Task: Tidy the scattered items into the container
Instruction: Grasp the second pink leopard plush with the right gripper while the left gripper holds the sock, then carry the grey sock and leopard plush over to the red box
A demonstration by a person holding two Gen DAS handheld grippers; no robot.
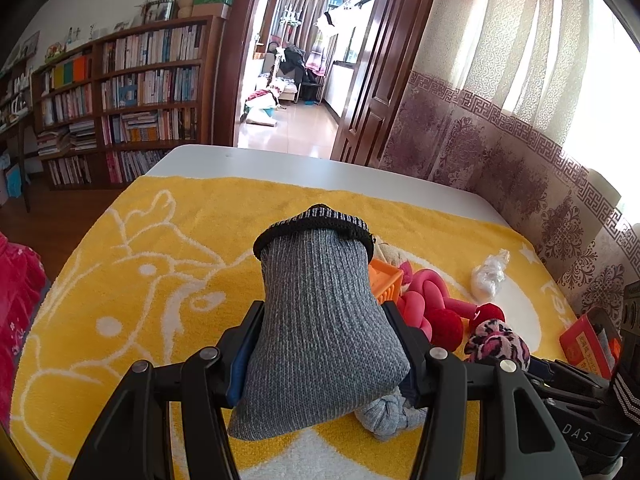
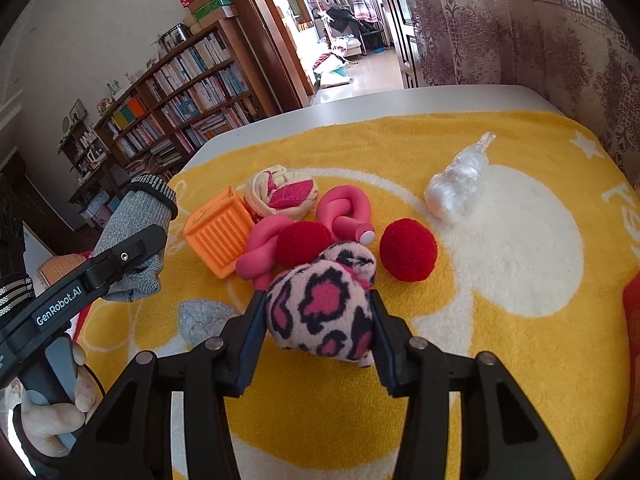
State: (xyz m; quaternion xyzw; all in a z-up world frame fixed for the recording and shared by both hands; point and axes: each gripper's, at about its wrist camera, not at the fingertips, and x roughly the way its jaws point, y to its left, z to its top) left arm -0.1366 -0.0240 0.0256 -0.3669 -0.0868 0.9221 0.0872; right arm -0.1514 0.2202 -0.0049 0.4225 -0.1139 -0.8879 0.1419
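Note:
My left gripper (image 1: 324,344) is shut on a grey knitted sock (image 1: 320,320) with a black striped cuff, held above the yellow towel (image 1: 160,272); it also shows in the right wrist view (image 2: 132,236). My right gripper (image 2: 320,320) is shut on a pink leopard-print sock ball (image 2: 320,308), also visible in the left wrist view (image 1: 496,340). An orange ribbed box (image 2: 220,232) lies on its side beside pink foam rollers (image 2: 344,208), two red pompoms (image 2: 408,250), a rolled cream-and-pink sock (image 2: 280,192) and a grey sock ball (image 2: 204,320).
A clear plastic bundle (image 2: 456,188) lies on the towel at the far right. A red box (image 1: 584,340) sits at the right edge. The white table (image 1: 280,164) extends beyond the towel. Curtains (image 1: 520,120) hang right, bookshelves (image 1: 132,92) stand left.

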